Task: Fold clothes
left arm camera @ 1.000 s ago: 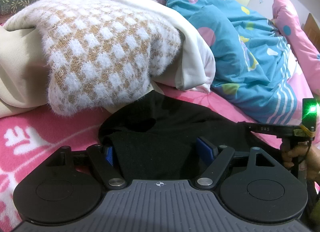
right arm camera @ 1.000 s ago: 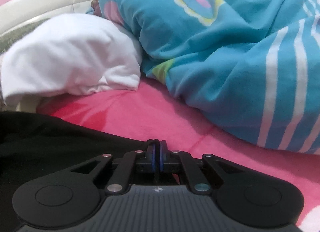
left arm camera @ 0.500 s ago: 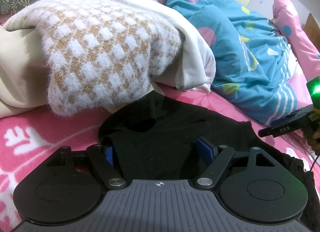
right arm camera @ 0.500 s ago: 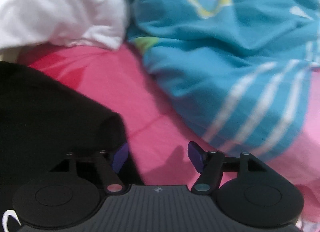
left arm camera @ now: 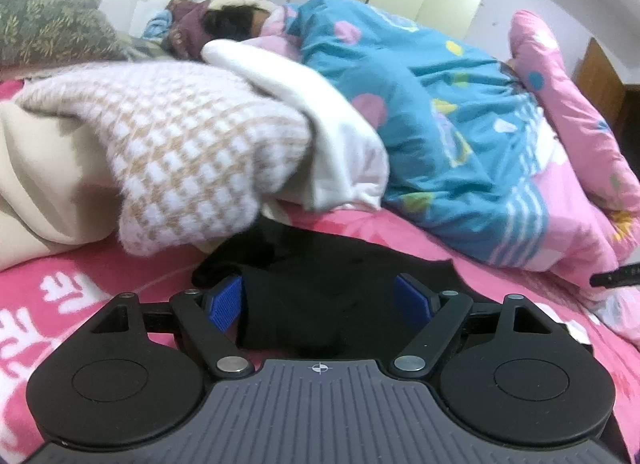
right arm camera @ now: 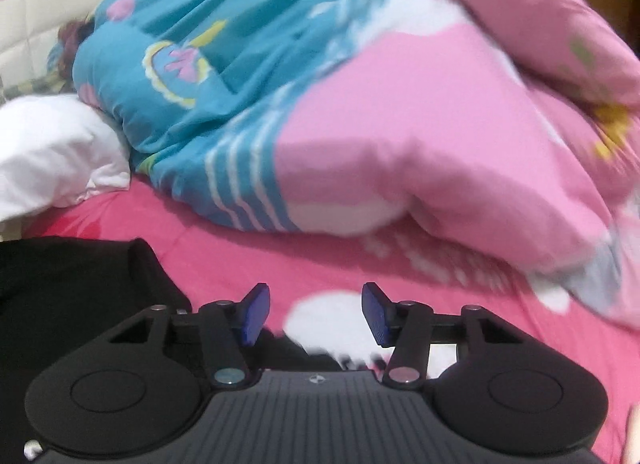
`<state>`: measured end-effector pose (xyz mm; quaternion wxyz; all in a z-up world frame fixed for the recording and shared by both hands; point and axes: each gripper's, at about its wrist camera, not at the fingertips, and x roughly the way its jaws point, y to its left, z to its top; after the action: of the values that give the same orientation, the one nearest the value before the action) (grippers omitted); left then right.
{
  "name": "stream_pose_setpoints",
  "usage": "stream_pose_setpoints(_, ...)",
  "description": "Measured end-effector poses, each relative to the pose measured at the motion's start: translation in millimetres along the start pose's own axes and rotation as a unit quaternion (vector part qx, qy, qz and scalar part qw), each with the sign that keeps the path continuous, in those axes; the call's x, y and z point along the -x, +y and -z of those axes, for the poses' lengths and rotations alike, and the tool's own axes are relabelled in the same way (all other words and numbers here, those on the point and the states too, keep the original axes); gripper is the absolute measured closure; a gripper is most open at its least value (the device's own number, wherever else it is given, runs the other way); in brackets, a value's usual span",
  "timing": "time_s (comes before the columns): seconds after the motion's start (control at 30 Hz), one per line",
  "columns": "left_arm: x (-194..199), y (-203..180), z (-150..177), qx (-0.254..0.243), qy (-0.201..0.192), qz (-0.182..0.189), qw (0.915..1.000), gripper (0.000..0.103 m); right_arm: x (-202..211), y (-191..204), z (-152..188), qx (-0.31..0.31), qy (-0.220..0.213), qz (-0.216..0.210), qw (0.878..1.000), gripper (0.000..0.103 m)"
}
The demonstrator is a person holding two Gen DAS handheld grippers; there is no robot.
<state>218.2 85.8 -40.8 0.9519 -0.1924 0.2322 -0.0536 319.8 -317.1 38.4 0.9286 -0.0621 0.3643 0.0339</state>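
Bare pink sheet [right arm camera: 248, 264] lies open between black garment [right arm camera: 72, 288] and heaped quilt [right arm camera: 400, 136].

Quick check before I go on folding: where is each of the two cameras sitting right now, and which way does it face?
Left wrist: on the left gripper, low over the pink sheet, looking across the black garment to the knit sweater; its open fingers straddle the garment.
Right wrist: on the right gripper, facing the blue-pink duvet; its jaws have just been closing, with only sheet between them.
Shared: black garment, duvet, sheet, white cloth.
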Motion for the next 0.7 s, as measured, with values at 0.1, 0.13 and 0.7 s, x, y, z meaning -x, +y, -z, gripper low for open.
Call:
stream_pose_setpoints(0.1,7.1,-18.7,-2.7,-0.017,0.006,0.025,0.9995,0.02,4.0,-13.7,21.1,-0.014,0.003,-0.016,1.0,0.058)
stream_pose_setpoints(0.13,5.8,-27.3,-3.7,-0.029,0.011,0.037,0.9988,0.02,-0.3,-14.9,25.8,-0.013,0.005,-0.025,1.0,0.061)
stream_pose_setpoints(0.7,-95.7,-67.6,32.6,-0.09,0.092,0.052,0.9903,0.019,-99.1,10.0,28.2,0.082,0.057,-0.104,0.99,0.063)
